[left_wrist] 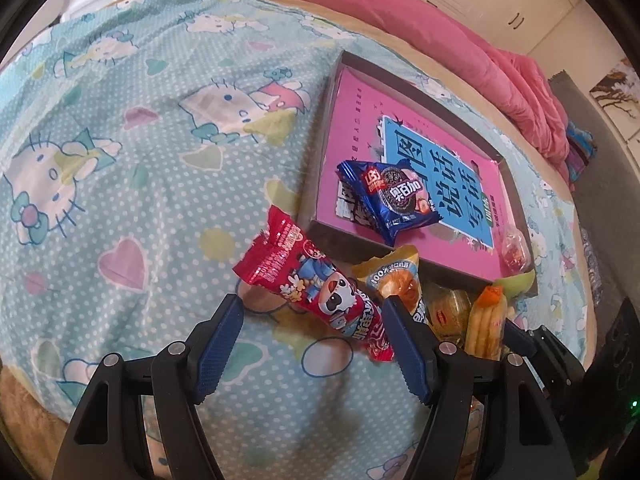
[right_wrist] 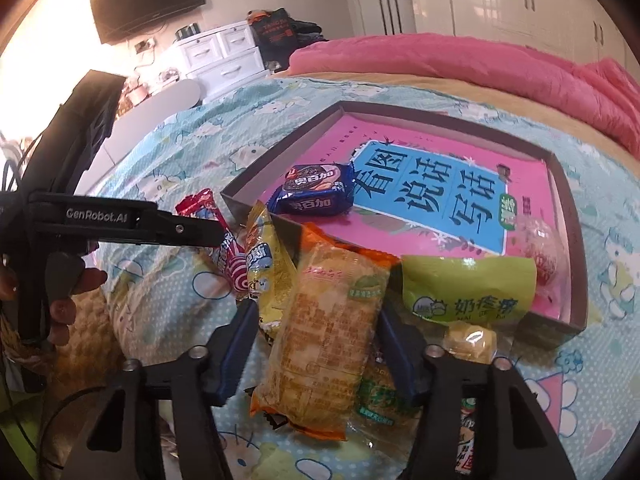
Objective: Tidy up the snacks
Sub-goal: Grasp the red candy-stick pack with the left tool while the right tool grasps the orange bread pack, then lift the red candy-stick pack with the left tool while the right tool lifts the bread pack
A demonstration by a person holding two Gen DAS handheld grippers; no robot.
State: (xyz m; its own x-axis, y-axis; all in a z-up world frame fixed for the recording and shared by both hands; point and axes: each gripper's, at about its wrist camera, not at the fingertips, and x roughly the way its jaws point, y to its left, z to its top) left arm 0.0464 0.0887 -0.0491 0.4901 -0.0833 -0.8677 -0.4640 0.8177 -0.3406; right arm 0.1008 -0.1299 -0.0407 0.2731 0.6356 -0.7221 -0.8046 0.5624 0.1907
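My left gripper stands open on the bed, its fingers on either side of the lower end of a red cartoon snack pack; from the right wrist it shows as a black arm. My right gripper is open around an orange-and-yellow cracker pack. Its right pad is at the pack's edge, and a gap shows on the left. A yellow pastry pack lies beside it. A blue cookie pack lies in the grey tray on a pink book.
A green pack leans over the tray's near rim, with a clear-wrapped red sweet behind it and a small yellow cake in front. A pink quilt runs along the far side. A person's hand holds the left gripper.
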